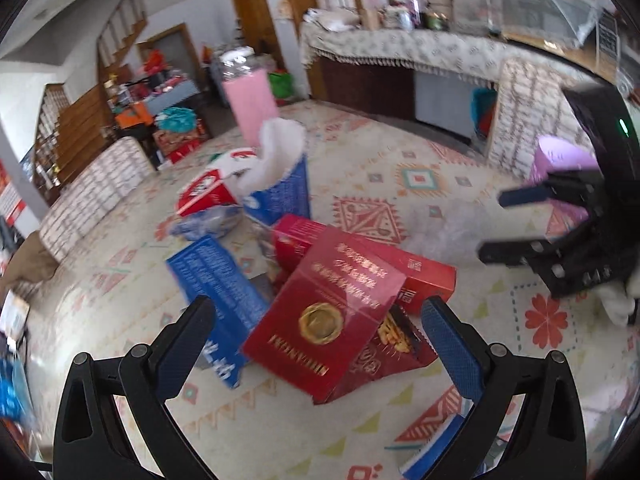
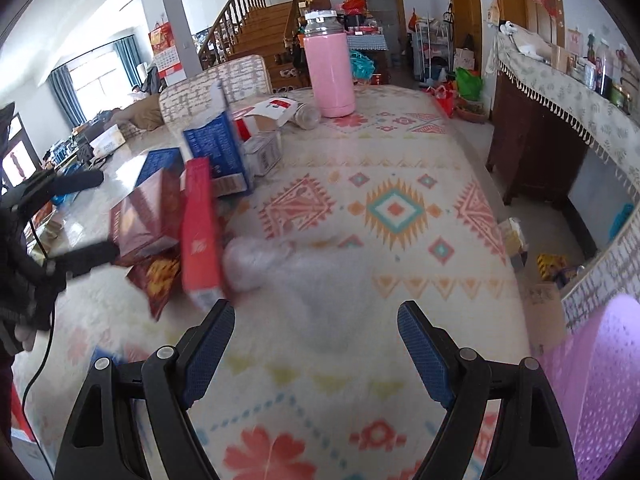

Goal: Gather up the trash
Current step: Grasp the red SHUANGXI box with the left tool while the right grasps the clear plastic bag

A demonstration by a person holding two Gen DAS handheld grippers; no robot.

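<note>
Trash is piled on a patterned tablecloth (image 2: pixel 400 152). A dark red box with a gold seal (image 1: pixel 324 312) lies tilted on a red snack wrapper (image 1: pixel 384 356), against a long red box (image 1: pixel 404 268) and beside blue boxes (image 1: pixel 224 284). My left gripper (image 1: pixel 316 318) is open, its fingers either side of the dark red box and clear of it. A crumpled clear plastic bag (image 2: pixel 280 268) lies just ahead of my right gripper (image 2: pixel 316 309), which is open and empty. Each gripper shows in the other's view: the left gripper (image 2: pixel 106 214) and the right gripper (image 1: pixel 494 224).
A pink bottle (image 2: pixel 330 76) stands at the far end, next to a red-and-white carton (image 2: pixel 272 110) and an upright blue box with white filling (image 1: pixel 280 184). A purple perforated container (image 2: pixel 600 380) is at the near right. A cloth-covered sideboard (image 2: pixel 560 92) runs along the right.
</note>
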